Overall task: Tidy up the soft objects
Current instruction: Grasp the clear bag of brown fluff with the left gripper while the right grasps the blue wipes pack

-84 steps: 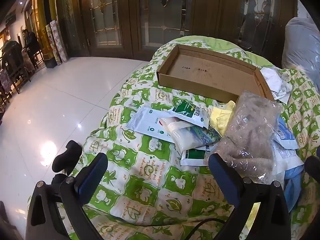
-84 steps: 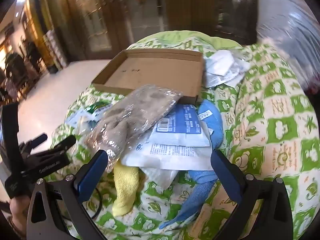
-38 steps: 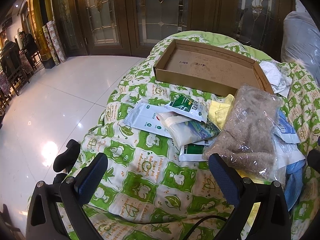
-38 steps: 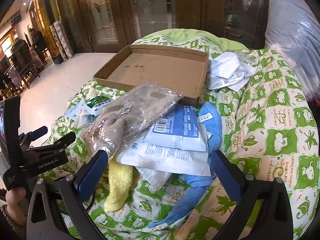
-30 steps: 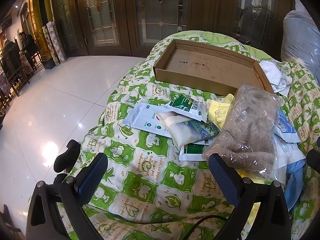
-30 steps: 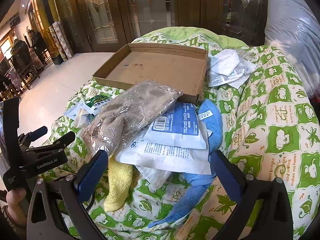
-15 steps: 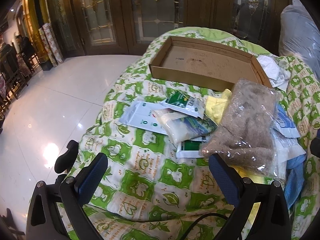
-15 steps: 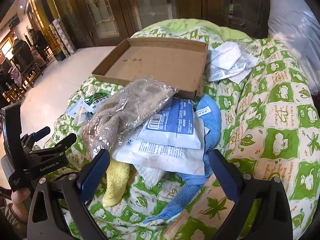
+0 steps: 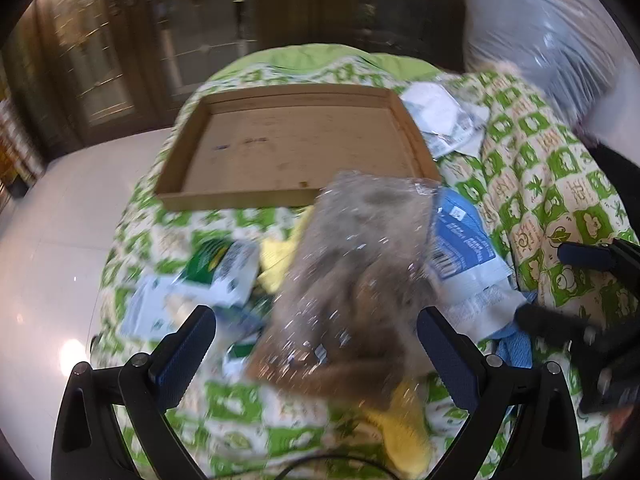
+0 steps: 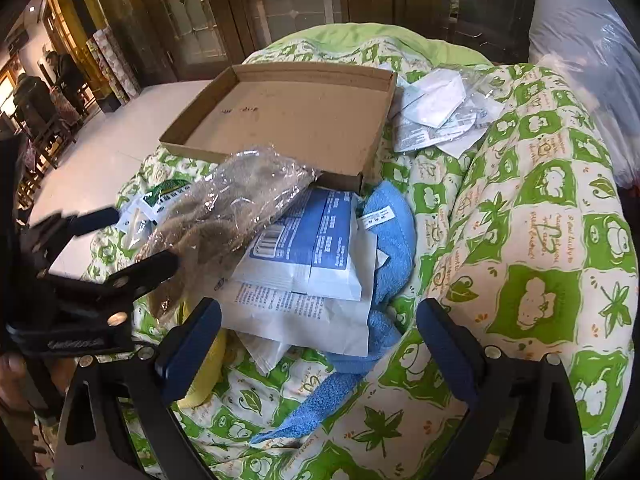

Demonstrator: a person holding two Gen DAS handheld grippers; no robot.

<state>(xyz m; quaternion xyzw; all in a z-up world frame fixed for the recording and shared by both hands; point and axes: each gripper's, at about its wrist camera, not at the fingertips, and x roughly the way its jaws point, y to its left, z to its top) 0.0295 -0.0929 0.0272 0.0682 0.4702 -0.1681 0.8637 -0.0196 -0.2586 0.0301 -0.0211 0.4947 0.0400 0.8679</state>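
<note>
A clear bag of brown plush (image 9: 356, 276) lies on a pile of soft packets on the green-and-white quilt (image 10: 532, 240); it also shows in the right wrist view (image 10: 224, 216). My left gripper (image 9: 316, 344) is open, its fingers either side of the bag's near end; that view is blurred. My right gripper (image 10: 320, 340) is open and empty over a blue-and-white packet (image 10: 308, 248), a white packet (image 10: 296, 312) and a blue towel (image 10: 392, 240). A yellow cloth (image 9: 400, 428) lies under the bag. An empty cardboard tray (image 10: 288, 112) sits behind the pile.
White packets (image 10: 436, 116) lie right of the tray. Green-and-white packets (image 9: 216, 276) lie left of the pile. A large grey plastic bag (image 10: 580, 48) stands at the far right. The quilt drops to a white tiled floor (image 9: 48, 240) on the left.
My left gripper has swung right and forward onto the brown plush bag, and its view has blurred. My right gripper has moved closer to the blue-and-white packet. Both stay open.
</note>
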